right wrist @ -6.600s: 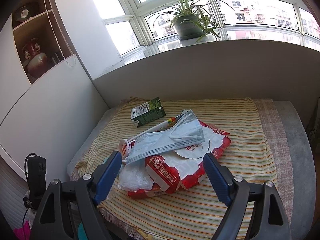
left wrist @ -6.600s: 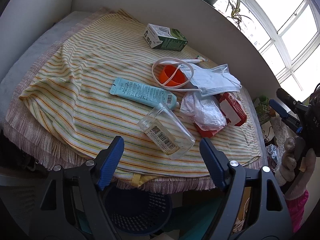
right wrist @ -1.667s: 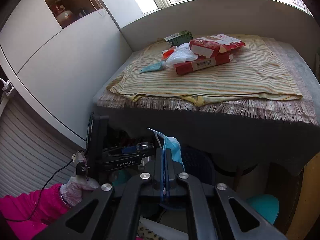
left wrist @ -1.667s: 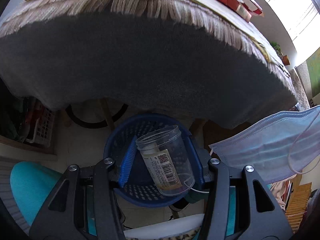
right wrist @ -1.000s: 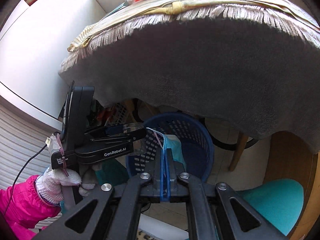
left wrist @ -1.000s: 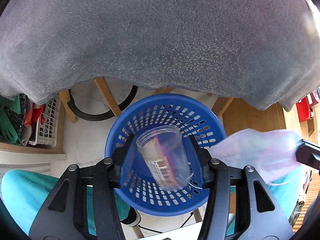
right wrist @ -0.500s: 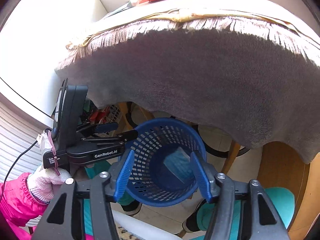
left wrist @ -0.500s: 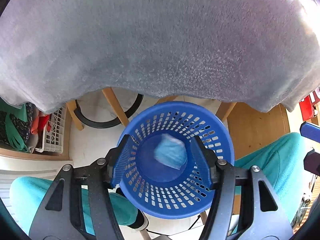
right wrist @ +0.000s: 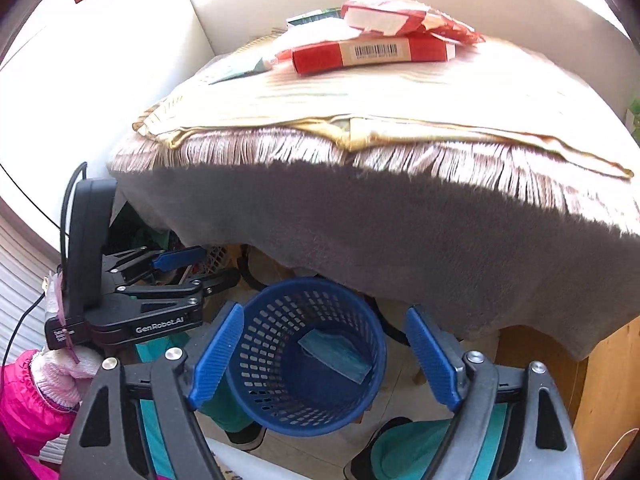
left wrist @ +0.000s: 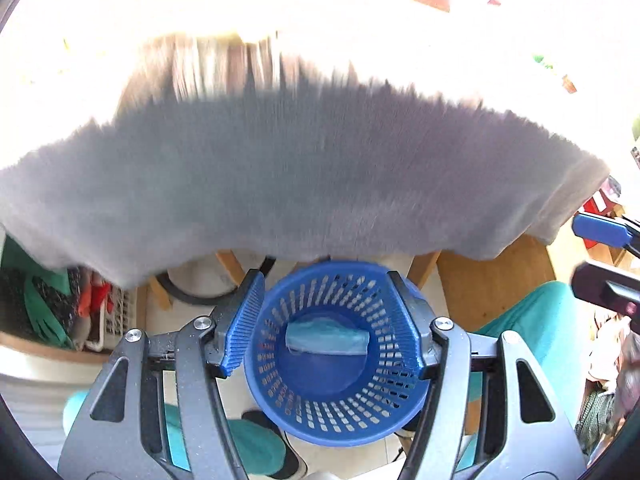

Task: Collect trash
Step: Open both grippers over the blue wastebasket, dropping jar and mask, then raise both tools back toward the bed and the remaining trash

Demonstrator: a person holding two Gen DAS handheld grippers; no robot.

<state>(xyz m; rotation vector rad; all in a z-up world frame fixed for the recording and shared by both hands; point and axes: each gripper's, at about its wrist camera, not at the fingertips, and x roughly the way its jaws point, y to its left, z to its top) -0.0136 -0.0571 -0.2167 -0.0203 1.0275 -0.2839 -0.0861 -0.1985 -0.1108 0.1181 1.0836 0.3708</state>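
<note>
"GenRobot.AI" is showing in white on the left claw body; barcode is showing on red box, digits too small to read.

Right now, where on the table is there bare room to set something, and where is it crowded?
Free: the striped cloth between the red box and the fringe, plus the right side past the box. Crowded: the far left corner, where box, wrapper and other items pile up. The basket below holds the mask.
</note>
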